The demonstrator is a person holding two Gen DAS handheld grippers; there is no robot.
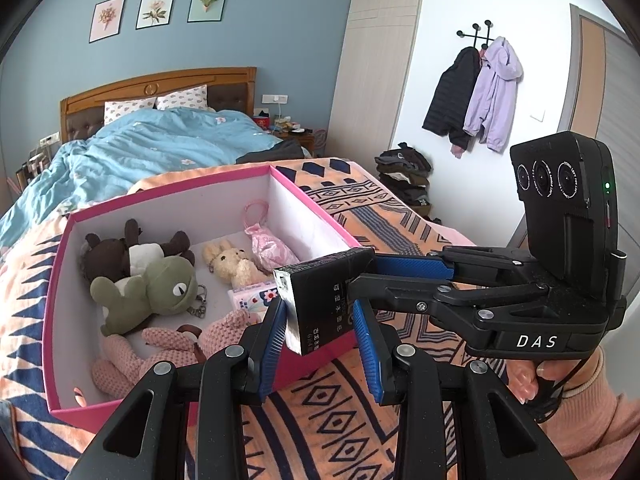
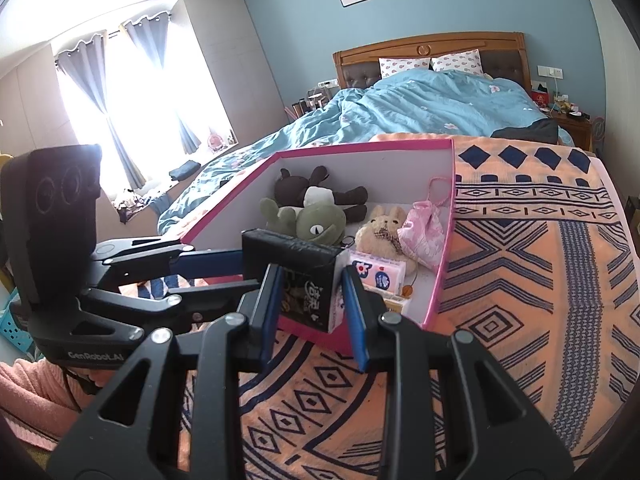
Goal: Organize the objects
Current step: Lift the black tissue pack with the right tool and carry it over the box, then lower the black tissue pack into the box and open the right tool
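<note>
- The left gripper (image 1: 320,330) is clamping the near end of a black tissue pack (image 1: 320,300), its blue pads (image 1: 272,340) pressing both sides.
- The right gripper (image 1: 362,280) is reaching in from 3 o'clock in the left view, closed on that same pack (white characters are showing on its face).
- The pack is hanging over the pink box's near rim (image 1: 316,354), at 12 o'clock from the left fingertips.
- Inside the box, a green frog plush (image 1: 152,292) is lying at 10 o'clock, a cream bunny (image 1: 230,262) at 11.
- The patterned orange blanket (image 1: 360,408) is spreading beneath; a blue duvet (image 1: 160,148) is lying beyond.
</note>
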